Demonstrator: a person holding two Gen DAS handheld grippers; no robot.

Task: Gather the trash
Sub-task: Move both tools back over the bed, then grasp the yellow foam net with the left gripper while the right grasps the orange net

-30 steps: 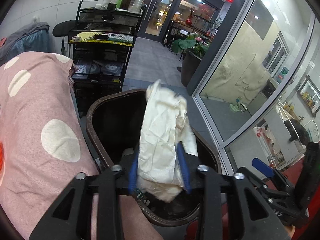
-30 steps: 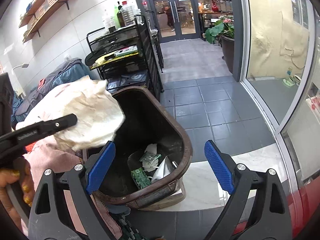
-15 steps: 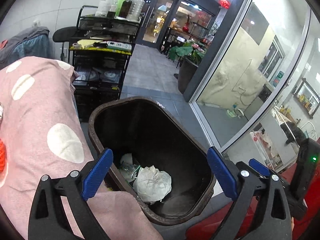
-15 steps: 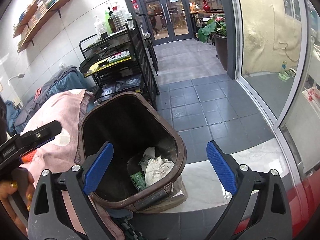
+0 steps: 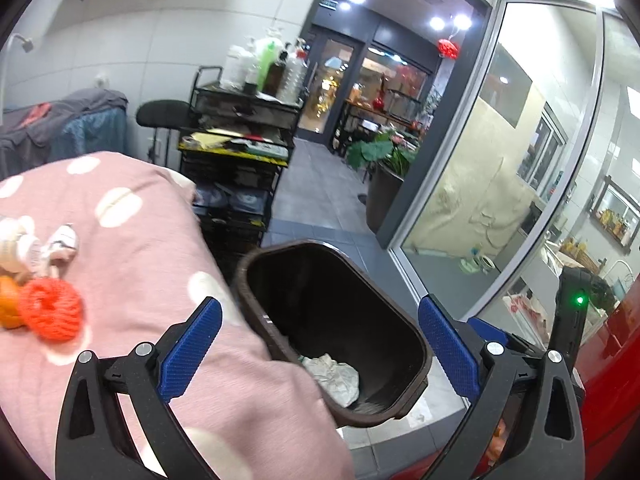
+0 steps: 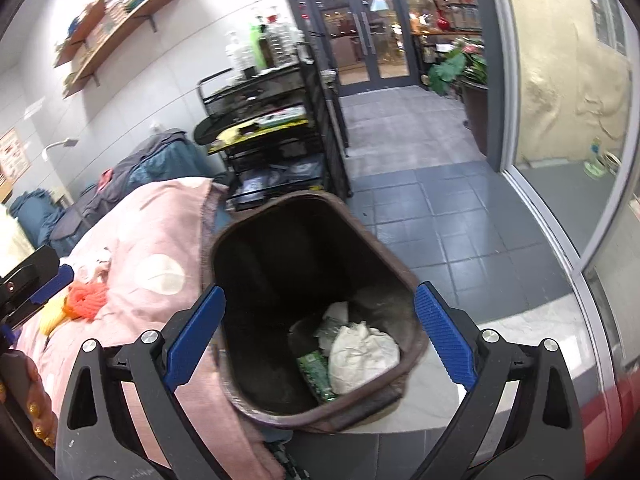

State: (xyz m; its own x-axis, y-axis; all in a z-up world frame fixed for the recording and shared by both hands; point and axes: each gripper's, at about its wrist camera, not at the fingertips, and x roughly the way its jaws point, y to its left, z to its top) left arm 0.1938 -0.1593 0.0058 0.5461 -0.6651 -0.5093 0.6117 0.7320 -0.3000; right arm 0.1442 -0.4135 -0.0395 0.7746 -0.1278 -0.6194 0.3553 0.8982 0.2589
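A dark brown trash bin [image 5: 256, 304] stands on the floor beside the pink dotted blanket [image 5: 132, 240]; it also shows in the right wrist view [image 6: 216, 248]. A crumpled white paper wad [image 5: 334, 374] lies at its bottom, also in the right wrist view [image 6: 362, 350], next to a green wrapper [image 6: 316, 368]. My left gripper [image 5: 318, 346] is open and empty above the bin's near edge. My right gripper [image 6: 320, 336] is open and empty over the bin. An orange-red mesh net [image 5: 50, 310], a small white bottle [image 5: 16, 250] and a white scrap [image 5: 64, 240] lie on the blanket.
A black wire cart [image 5: 240, 152] with bottles on top stands behind the bin. A glass partition [image 5: 500, 160] runs along the right. A potted plant [image 5: 384, 176] stands on the grey tiled floor [image 6: 420, 184]. Wall shelves [image 6: 116, 20] hang at upper left.
My left gripper opened and dropped the white paper wad into the bin, then swung left and back so the blanket's items come into view. The right gripper stayed open over the bin.
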